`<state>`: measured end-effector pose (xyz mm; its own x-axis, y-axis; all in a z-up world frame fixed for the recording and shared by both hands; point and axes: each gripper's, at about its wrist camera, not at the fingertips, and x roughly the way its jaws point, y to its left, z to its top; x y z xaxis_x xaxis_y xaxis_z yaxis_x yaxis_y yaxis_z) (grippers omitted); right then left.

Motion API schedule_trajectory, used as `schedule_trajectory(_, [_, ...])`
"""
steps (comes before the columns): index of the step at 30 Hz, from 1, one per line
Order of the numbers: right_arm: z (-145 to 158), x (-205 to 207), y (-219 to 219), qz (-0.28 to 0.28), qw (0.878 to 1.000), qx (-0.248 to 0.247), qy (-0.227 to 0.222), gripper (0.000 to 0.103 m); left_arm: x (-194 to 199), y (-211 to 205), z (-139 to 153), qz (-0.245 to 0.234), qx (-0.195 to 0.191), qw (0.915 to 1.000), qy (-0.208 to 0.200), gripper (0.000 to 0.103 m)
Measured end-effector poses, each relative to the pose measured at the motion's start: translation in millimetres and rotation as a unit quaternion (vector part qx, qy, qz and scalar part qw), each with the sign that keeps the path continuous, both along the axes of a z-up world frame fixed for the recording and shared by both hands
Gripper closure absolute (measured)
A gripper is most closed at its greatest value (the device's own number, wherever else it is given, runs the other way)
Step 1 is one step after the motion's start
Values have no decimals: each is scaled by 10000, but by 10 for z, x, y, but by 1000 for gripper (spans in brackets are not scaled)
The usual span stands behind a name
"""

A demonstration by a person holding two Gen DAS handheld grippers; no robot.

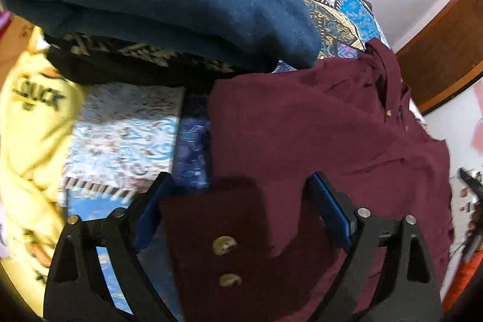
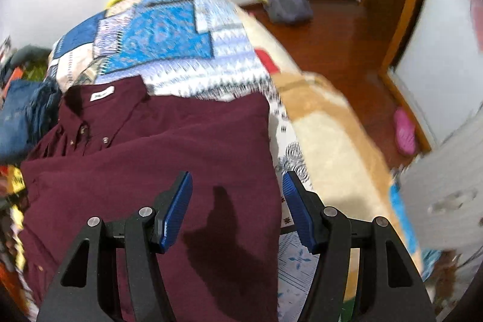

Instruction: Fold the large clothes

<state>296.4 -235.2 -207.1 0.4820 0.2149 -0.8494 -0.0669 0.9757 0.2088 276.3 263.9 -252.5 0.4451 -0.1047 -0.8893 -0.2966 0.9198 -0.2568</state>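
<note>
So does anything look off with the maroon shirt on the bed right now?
Yes. The maroon shirt lies half folded: its buttoned cuff is loose between the left gripper's open jaws, not tucked in.

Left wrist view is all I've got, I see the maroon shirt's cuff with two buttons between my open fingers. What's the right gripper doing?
Observer: The right gripper is open over the right edge of the maroon shirt, gripping nothing.
Operator: Can you see the collar?
Observer: Yes, the collar lies at the far end, a white label showing inside it.
Operator: What's past that right edge?
Observer: The patterned bedspread, then a cream blanket toward the wooden floor.
</note>
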Motion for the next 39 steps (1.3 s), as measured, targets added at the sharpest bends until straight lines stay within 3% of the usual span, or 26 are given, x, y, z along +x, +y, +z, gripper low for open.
schedule_trajectory(3, [-173,158,-89,-62,9986,421,319,45,67,-2,-74,-26,-5,10000,20,12])
schedule_trajectory(7, [-323,324,-82,-16,9968,582,551,45,154,80,-191,24,-240,9997,36,12])
schedule_trajectory(12, [-503,425,-55,72,9947,771,671,45,287,146,-334,99,-783,9969,-20,13])
schedule_trajectory(15, [-557,468,-109,-23,9927,1024,641,45,315,60,-339,19,-722,9973,-111,31])
schedule_trajectory(17, [-540,467,-130,-100,9925,1102,521,51,298,-19,-254,50,-406,9988,-270,60])
schedule_trajectory(19, [-520,435,-137,-165,9933,1074,399,71,283,-139,-150,87,115,9994,-320,78])
schedule_trajectory(23, [-420,343,-159,-100,9939,1091,127,87,200,-513,120,-193,1094,9926,-497,96])
schedule_trajectory(34, [264,128,-93,248,9923,691,-997,92,49,-848,994,-554,1435,9788,-1351,99])
schedule_trajectory(39, [530,251,-21,363,9887,586,-1328,93,288,-882,1295,-513,1440,9758,-1561,100])
